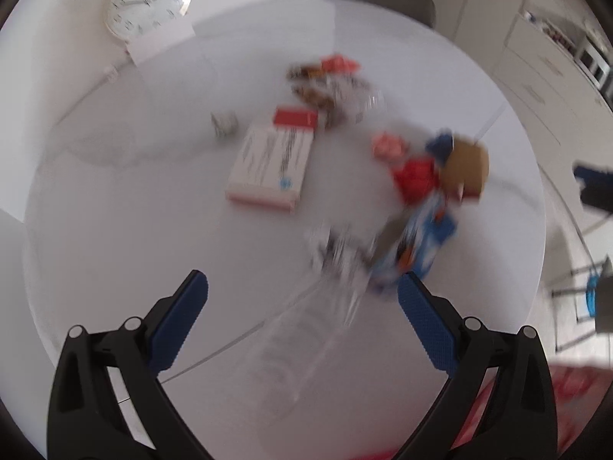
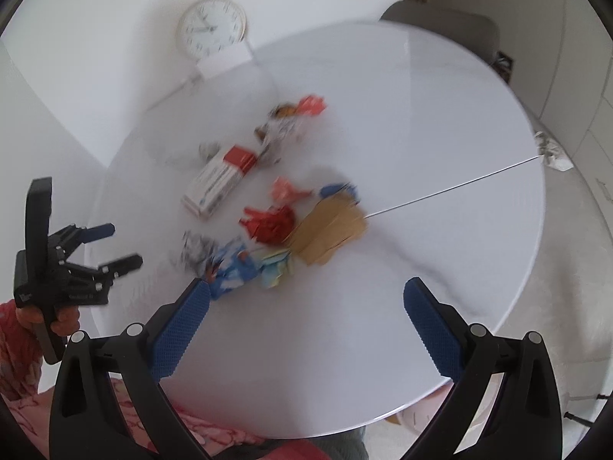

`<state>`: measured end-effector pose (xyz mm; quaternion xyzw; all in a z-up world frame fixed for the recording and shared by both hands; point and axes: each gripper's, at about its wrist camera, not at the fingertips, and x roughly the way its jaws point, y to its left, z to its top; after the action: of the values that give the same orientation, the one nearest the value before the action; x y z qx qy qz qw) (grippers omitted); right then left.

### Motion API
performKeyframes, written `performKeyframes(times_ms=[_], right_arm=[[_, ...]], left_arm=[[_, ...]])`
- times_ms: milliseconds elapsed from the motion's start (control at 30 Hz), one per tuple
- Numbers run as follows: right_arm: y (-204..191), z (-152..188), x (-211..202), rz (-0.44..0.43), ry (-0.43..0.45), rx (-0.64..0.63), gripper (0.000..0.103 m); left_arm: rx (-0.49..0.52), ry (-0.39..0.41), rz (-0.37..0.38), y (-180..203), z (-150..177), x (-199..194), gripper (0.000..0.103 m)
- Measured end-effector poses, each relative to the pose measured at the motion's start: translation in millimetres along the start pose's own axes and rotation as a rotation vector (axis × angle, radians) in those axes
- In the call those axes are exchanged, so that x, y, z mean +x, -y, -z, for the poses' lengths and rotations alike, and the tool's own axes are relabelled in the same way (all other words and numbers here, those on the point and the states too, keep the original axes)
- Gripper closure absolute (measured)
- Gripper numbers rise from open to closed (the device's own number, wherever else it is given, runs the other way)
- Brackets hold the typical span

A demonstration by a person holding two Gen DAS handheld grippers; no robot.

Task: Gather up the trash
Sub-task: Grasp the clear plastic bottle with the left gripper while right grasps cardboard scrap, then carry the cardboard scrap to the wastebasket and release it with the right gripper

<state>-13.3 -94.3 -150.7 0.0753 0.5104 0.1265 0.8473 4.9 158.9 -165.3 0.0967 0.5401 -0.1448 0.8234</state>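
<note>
Trash lies scattered on a round white table (image 1: 115, 230) (image 2: 440, 115): a white and red carton (image 1: 270, 165) (image 2: 214, 188), a red crumpled wrapper (image 1: 415, 176) (image 2: 272, 224), a brown cardboard piece (image 1: 467, 168) (image 2: 329, 226), a blue printed wrapper (image 1: 417, 245) (image 2: 233, 268), a clear plastic bag (image 1: 306, 329) and further wrappers (image 1: 329, 88) (image 2: 291, 119). My left gripper (image 1: 302, 291) is open and empty above the clear bag; it also shows in the right wrist view (image 2: 122, 245). My right gripper (image 2: 306, 299) is open and empty over the table's near side.
A round wall clock (image 1: 147, 0) (image 2: 212, 27) leans at the table's far edge, with a cable beside it. A grey chair (image 1: 383, 0) (image 2: 444, 30) stands behind the table. White cabinets (image 1: 544, 76) line the right. Both views are motion-blurred.
</note>
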Motion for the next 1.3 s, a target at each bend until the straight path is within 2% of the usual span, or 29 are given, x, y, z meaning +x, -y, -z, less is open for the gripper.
performKeyframes(times_ms=[100,233,400,467,533,700,867,1033,1133,1200,1300], right_arm=[[-12.3,-2.0,17.3,-0.009,-0.048,-0.015,0.003],[-22.7,-4.1,31.7,0.001,-0.095,-0.051,0.003],[-27.6,-5.7,41.4,0.012,-0.126,-0.063,0.003],[-26.4,-6.5,43.0,0.025,-0.129,-0.055,0.003],[-22.3,-8.6,44.7,0.04,-0.125,-0.034,0.003],[5.5,-19.8,57.5,0.077,-0.111,0.148,0.003],[45.4,-33.7,93.6,0.019,-0.113,0.438,0.003],[53.7,-37.4,129.9,0.008,-0.172,0.537,0.014],[56.2,-31.1,143.8,-0.02,-0.208,0.575,0.033],[58.9,-24.6,145.0,-0.058,-0.215,0.596,0.052],[63.5,-16.9,139.7,-0.106,-0.209,0.61,0.063]], left_arm=[[0.043,-0.07,0.04,-5.9,20.9,19.2,0.008],[0.109,-0.135,0.017,-6.3,37.7,48.5,0.008],[0.174,-0.116,0.016,1.5,38.5,56.9,0.009],[0.2,-0.106,0.025,7.0,37.5,60.3,0.026],[0.212,-0.106,0.04,10.9,37.6,62.0,0.036],[0.161,-0.063,0.051,7.4,37.4,51.6,0.036],[0.052,-0.014,0.066,-4.3,38.0,21.1,0.036],[-0.012,0.02,0.065,-10.7,31.9,5.2,0.037],[-0.033,0.039,0.076,-10.9,24.7,1.5,0.037],[-0.029,0.056,0.079,-8.2,18.9,-3.0,0.037],[-0.015,0.078,0.09,-3.0,10.9,-8.6,0.037]])
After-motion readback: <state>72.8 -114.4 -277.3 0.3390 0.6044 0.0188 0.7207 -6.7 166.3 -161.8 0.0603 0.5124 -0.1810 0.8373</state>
